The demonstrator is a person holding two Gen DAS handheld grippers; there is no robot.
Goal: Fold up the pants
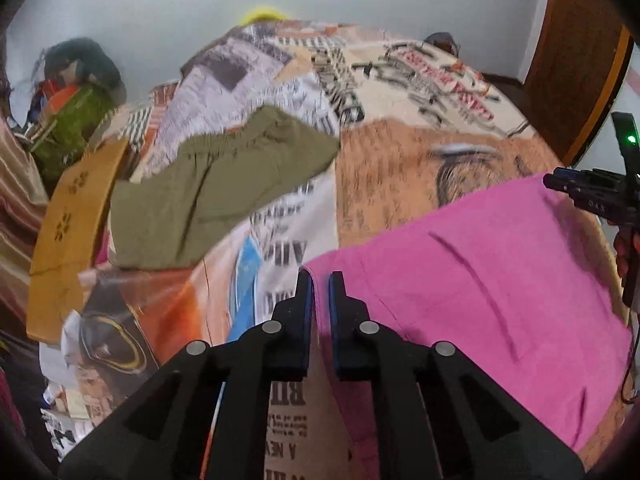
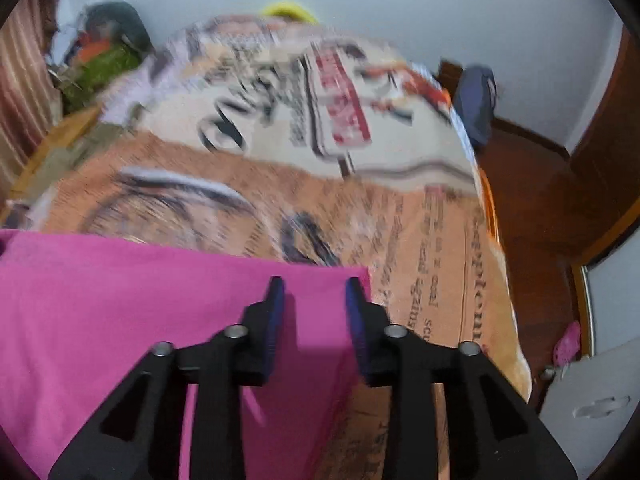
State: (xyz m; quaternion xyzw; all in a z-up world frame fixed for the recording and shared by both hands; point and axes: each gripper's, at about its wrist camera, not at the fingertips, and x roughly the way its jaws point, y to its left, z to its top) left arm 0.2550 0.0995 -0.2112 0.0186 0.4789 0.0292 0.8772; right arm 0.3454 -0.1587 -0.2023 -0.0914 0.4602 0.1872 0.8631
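The pink pants [image 1: 488, 280] lie spread on the printed bedsheet [image 1: 400, 160]. My left gripper [image 1: 321, 280] is shut on their left edge, and the cloth runs up between the blue pads and hangs beneath them. In the right wrist view the pink pants [image 2: 120, 304] fill the lower left. My right gripper [image 2: 314, 286] stands open over their far right corner, with the cloth showing in the gap and the pads clear of it. The right gripper [image 1: 554, 184] also shows at the right edge of the left wrist view, above the pants' far side.
An olive green garment [image 1: 224, 188] lies on the sheet to the left, beside a mustard folded cloth [image 1: 76, 232] and a heap of clothes [image 1: 76, 120]. Right of the bed are a wooden floor [image 2: 536, 208], a blue bag [image 2: 476, 100] and a pink slipper [image 2: 568, 340].
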